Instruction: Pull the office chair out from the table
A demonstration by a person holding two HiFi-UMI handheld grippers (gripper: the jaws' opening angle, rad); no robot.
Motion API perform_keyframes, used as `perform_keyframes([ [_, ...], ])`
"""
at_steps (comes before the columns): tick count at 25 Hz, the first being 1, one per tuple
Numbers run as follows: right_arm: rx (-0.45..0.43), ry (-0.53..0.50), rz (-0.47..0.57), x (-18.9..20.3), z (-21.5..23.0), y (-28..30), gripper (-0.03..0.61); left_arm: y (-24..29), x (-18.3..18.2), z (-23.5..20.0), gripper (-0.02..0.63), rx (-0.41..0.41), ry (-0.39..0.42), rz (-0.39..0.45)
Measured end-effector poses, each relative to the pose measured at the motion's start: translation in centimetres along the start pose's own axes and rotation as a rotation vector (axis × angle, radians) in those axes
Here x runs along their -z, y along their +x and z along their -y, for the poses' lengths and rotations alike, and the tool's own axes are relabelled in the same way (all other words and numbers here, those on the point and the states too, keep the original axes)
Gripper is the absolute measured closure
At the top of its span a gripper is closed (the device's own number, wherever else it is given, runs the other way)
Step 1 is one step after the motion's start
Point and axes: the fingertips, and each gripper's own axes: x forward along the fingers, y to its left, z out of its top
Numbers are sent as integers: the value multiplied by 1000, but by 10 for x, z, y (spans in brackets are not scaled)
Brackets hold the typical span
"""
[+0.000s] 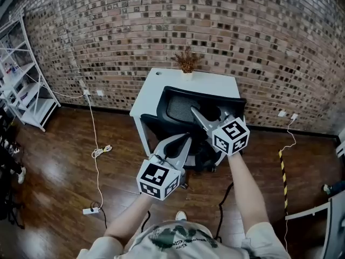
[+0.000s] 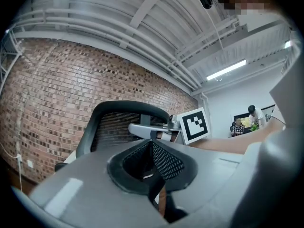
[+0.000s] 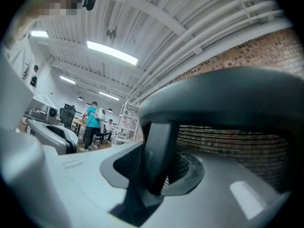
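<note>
A black office chair (image 1: 182,108) with a mesh back stands tucked in at the white table (image 1: 151,90) by the brick wall. My right gripper (image 1: 195,111) reaches level to the top right of the backrest. In the right gripper view its pads (image 3: 183,167) are shut on the black frame bar of the chair back (image 3: 228,113). My left gripper (image 1: 187,138) is lower and to the left, just behind the chair. In the left gripper view its jaws (image 2: 152,148) are closed together with nothing between them. There the backrest (image 2: 114,127) stands a little ahead, apart from them.
A small dried plant (image 1: 187,62) sits at the table's far edge. A white shelf rack (image 1: 27,85) stands at the left wall. A cable (image 1: 99,151) and a power strip (image 1: 90,210) lie on the wooden floor at the left. Striped tape (image 1: 282,171) marks the floor at the right.
</note>
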Motion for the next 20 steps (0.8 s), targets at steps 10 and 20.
perform_keyframes([
  [10, 31, 6, -3, -6, -31, -6, 465, -24, -1, 17, 598, 38, -8, 1],
  [20, 70, 15, -5, -15, -84, -9, 459, -85, -4, 17, 598, -3, -25, 34],
])
